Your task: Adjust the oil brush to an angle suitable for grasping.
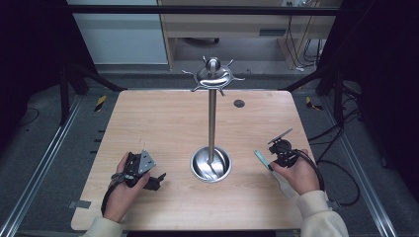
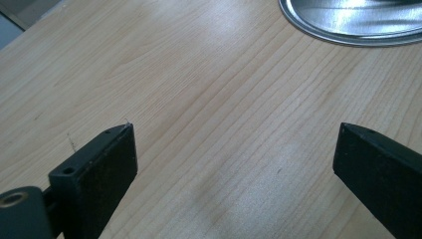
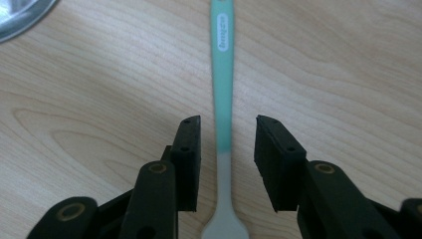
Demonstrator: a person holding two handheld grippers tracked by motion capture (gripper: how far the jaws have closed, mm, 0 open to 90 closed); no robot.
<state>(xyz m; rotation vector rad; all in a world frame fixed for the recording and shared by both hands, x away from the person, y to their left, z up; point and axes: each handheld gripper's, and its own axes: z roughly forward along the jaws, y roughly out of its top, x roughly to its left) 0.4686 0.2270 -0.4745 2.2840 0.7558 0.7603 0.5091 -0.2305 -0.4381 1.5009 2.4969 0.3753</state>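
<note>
A teal-and-white utensil (image 1: 260, 159) lies flat on the wooden table (image 1: 163, 123), right of the stand's base. My right gripper (image 1: 274, 154) is low over it. In the right gripper view the slim handle (image 3: 222, 74) runs between the jaws of the right gripper (image 3: 228, 124), with a gap on each side, so the gripper is open. My left gripper (image 1: 154, 181) rests near the table's front left. In its own view the left gripper (image 2: 234, 144) is wide open over bare wood. A tall metal stand (image 1: 212, 118) with hooks at the top rises from a round steel base (image 1: 211, 164).
The stand's steel base (image 2: 348, 20) lies just ahead of the left jaws and shows at the corner (image 3: 15, 15) of the right gripper view. A small dark round hole (image 1: 239, 103) sits at the table's far side. Metal rails flank the table.
</note>
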